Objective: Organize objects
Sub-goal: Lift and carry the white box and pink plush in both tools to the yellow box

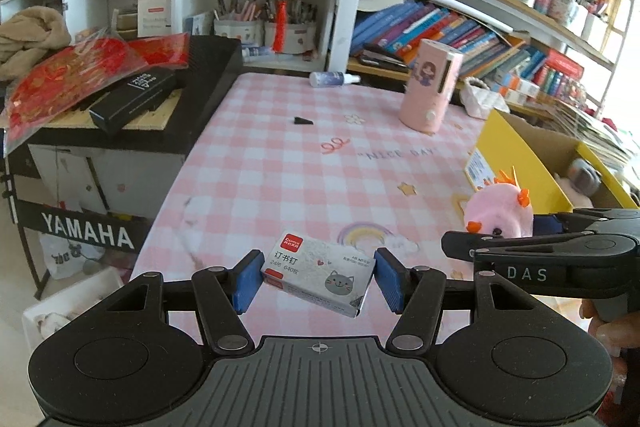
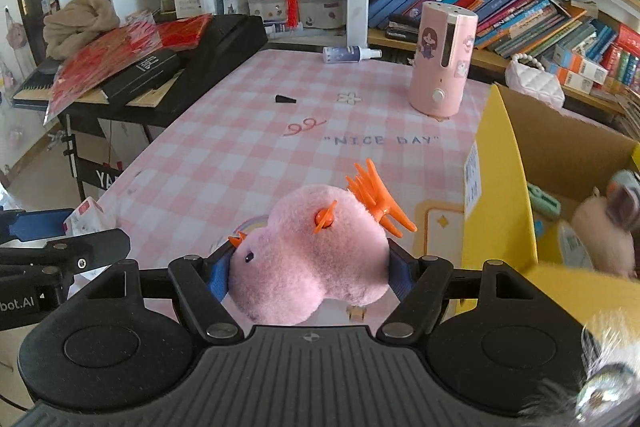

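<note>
Table [image 2: 224,155] with pink-and-white check cloth printed "NICE DAY", a rainbow, stars and flowers. On it: pink cylindrical humidifier [image 2: 444,63] upright near far right corner; spray bottle [image 2: 348,54] lying on its side at far edge, just left of the humidifier; small black wedge-shaped piece [image 2: 285,99] alone toward far left, well apart from the rest. Yellow cardboard box [image 2: 500,187] open along the right edge, plush items inside; can't tell whether it sits on the table or beside it. Left edge butts against a black keyboard [image 1: 216,67] piled with red packets and a dark case. Bookshelves run behind far edge.
</note>
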Demonstrator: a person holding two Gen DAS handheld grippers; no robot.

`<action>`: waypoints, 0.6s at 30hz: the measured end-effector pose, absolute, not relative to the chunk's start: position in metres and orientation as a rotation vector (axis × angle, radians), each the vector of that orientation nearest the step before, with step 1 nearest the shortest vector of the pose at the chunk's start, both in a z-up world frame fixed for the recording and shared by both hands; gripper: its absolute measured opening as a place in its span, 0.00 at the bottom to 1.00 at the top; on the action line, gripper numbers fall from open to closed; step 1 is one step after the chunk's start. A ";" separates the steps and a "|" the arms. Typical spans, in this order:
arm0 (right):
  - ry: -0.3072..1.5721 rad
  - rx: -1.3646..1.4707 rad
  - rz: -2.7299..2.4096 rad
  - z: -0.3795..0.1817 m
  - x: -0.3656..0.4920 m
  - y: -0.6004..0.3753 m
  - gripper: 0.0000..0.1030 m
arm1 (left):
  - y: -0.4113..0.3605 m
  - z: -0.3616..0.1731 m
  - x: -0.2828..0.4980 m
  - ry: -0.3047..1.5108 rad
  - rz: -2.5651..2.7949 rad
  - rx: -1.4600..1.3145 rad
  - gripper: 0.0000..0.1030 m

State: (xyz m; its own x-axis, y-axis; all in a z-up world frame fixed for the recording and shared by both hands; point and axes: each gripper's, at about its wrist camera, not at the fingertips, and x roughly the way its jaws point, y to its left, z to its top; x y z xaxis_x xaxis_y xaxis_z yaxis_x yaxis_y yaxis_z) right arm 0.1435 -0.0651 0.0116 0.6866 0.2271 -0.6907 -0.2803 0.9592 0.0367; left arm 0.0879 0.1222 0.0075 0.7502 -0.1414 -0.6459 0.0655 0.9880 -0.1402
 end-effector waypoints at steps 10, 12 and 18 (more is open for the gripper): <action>0.776 -0.037 0.219 0.008 0.086 -0.078 0.69 | 0.114 0.004 0.045 0.739 -0.186 -0.093 0.57; 0.781 -0.025 0.207 0.007 0.077 -0.080 0.69 | 0.113 0.004 0.039 0.741 -0.201 -0.088 0.57; 0.793 0.016 0.165 0.002 0.051 -0.089 0.69 | 0.104 0.002 0.022 0.749 -0.250 -0.047 0.57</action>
State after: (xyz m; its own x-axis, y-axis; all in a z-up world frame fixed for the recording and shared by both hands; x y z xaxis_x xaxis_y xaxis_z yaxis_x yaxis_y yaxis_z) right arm 0.0514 -0.0886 0.0019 0.6897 0.1538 -0.7075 -0.1416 0.9870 0.0765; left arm 0.0217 0.1042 0.0024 0.7044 -0.2418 -0.6674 0.2081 0.9692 -0.1315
